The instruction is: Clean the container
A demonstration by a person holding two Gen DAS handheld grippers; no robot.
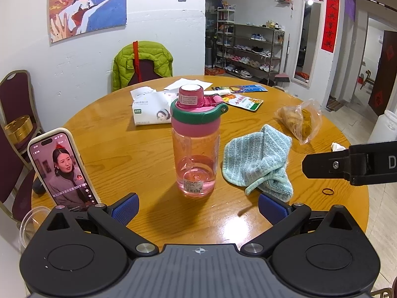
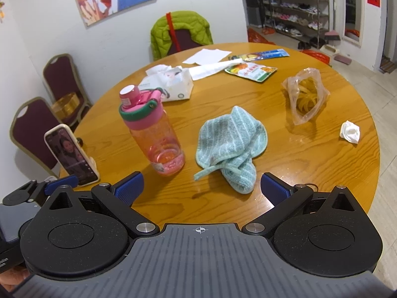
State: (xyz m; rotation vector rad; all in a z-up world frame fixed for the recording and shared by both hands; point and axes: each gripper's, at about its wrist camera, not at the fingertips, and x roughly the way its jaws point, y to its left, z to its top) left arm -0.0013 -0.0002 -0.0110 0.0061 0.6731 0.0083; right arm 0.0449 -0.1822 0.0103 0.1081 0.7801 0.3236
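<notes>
Left wrist view centres the upright pink bottle (image 1: pixel 195 144) between the left gripper (image 1: pixel 198 207)'s spread fingers, cloth (image 1: pixel 258 159) just beside it (handy for wiping), right gripper (image 2: pixel 201 186) likewise spread, empty.

A phone (image 1: pixel 63 171) stands up at the left edge of the round wooden table (image 1: pixel 129 149), showing a video. A white tissue pack (image 1: pixel 151 109) and a snack packet (image 1: pixel 244 101) lie at the far side, and a clear bag of yellow rubber bands (image 2: pixel 306 96) lies to the right. A green jacket (image 1: pixel 142 62) hangs on a chair behind the table.
</notes>
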